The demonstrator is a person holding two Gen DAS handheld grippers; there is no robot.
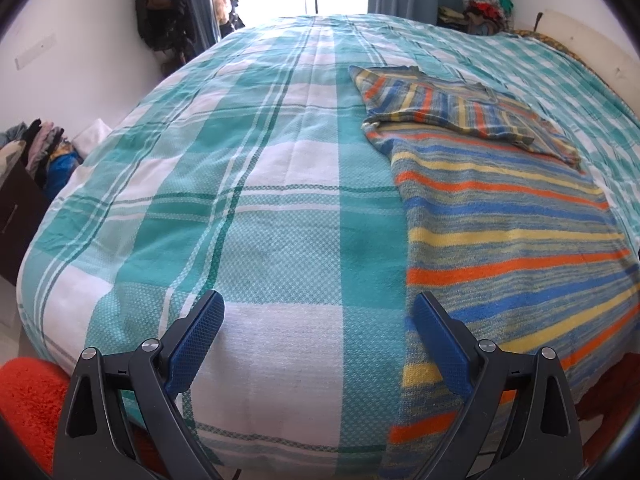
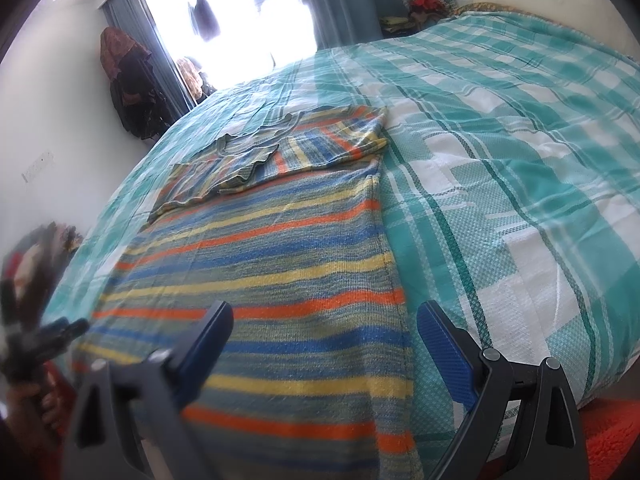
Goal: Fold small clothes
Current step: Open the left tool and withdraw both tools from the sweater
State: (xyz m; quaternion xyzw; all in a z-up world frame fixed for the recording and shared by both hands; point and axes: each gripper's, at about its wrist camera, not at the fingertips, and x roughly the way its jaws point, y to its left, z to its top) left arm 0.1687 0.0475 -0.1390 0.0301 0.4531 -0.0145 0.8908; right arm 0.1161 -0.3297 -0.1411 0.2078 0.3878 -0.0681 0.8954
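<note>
The striped sweater (image 2: 256, 264) lies flat on the bed (image 1: 248, 208) with both sleeves already folded across its far end, so the step in hand looks like taking the near hem and carrying it up toward the sleeves; done well, each tool would pinch one near corner and both lift together so the edges stay even. The left gripper (image 1: 318, 312) is spread wide and empty over bare bedspread, with the sweater's left edge just to its right. The right gripper (image 2: 324, 322) is likewise spread and empty, straddling the sweater's right edge near the hem.
</note>
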